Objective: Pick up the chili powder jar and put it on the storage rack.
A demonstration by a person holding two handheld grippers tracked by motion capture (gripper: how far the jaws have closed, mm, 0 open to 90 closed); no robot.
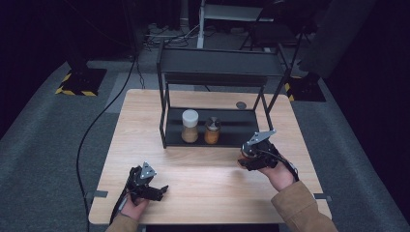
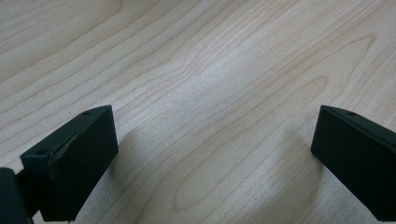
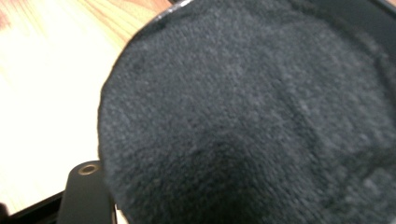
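Currently clamped in the right gripper (image 1: 247, 153), fingers closed tight on a round dark-lidded jar (image 3: 252, 116), held just in front of the black shelf rack (image 1: 167, 121) over the table (image 1: 208, 179). Resting low at the near-left edge, left gripper (image 1: 162, 189), fingers spread wide, holding nothing.

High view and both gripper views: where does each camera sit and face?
High view: above the person's side, looking forward and down on table and rack; left tool and right tool show.
Left gripper view: on left tool, facing the table between its open jaws.
Right gripper view: on right tool, close on a dark round thing it grips; one jaw shows.
Shared: the table's wood.
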